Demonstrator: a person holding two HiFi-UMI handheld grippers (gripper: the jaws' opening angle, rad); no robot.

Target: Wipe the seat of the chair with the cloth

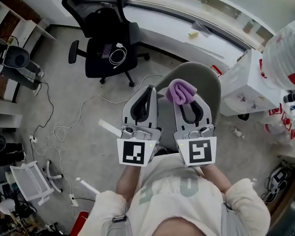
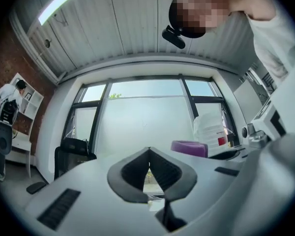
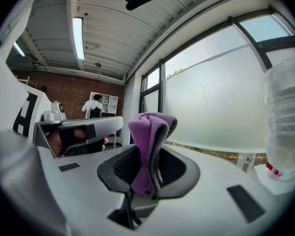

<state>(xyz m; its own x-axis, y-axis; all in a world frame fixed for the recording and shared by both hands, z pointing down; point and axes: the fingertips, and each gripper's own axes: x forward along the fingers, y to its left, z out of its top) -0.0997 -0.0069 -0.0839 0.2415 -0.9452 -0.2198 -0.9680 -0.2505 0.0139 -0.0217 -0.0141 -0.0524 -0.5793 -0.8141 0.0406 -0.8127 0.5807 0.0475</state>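
- The right gripper is clamped on a purple cloth, which bunches up past its tips.
- The left gripper is closed, with nothing between its jaws.
- Both are side by side over the grey chair seat; the cloth seems clear of it.

the near part of the chair seat lies hidden under the left gripper, the right gripper and the cloth. the cloth's lower end is lost between the right gripper's jaws. the picture's right edge cuts off the big bottle.
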